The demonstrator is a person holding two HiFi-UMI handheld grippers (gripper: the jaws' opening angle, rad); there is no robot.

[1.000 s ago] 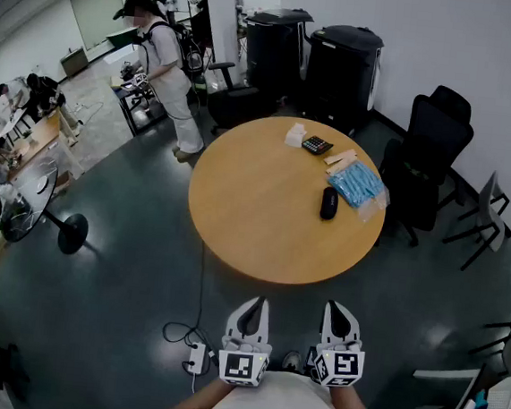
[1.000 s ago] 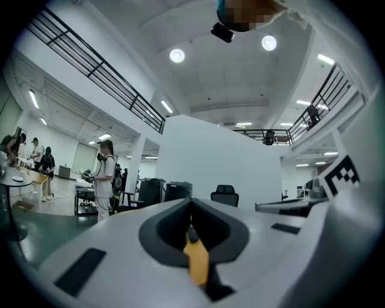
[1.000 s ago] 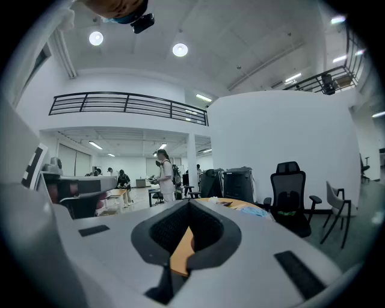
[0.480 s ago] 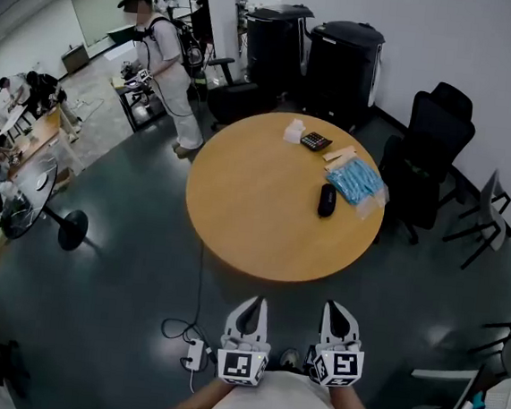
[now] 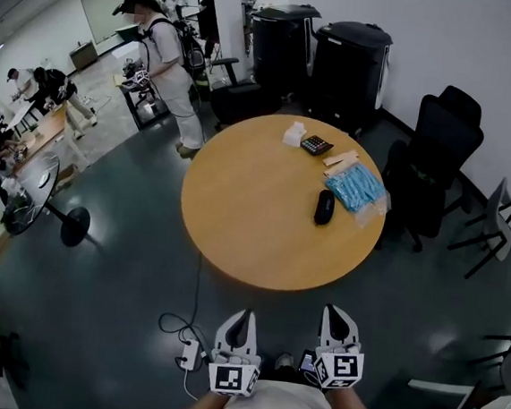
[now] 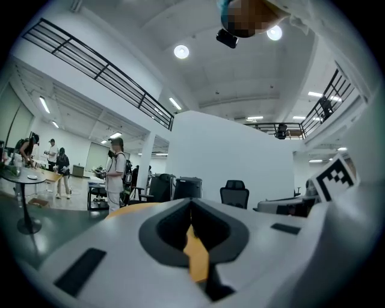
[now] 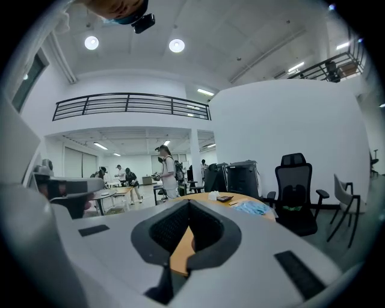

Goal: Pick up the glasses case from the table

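Observation:
The black glasses case [image 5: 324, 207] lies on the right part of the round wooden table [image 5: 245, 216], next to a blue packet. Both grippers are held close to the person's body, well short of the table's near edge. My left gripper [image 5: 239, 316] is shut and empty, pointing toward the table. My right gripper [image 5: 339, 312] is beside it, also shut with nothing in it. In the left gripper view the closed jaw tips [image 6: 191, 203] frame a sliver of tabletop. The right gripper view shows its closed tips [image 7: 189, 204] with the table [image 7: 231, 199] beyond; the case is too small to pick out there.
A blue packet [image 5: 356, 185], a calculator [image 5: 316, 145] and a white pack [image 5: 295, 135] sit on the table's far right. A black office chair [image 5: 440, 154] stands right of the table, with black bins [image 5: 346, 59] behind. A person [image 5: 165, 65] stands at the far left. A power strip [image 5: 189, 355] lies on the floor.
The table has come slightly nearer in the head view. The left gripper has dropped a little lower in the picture. Both grippers stay shut and empty.

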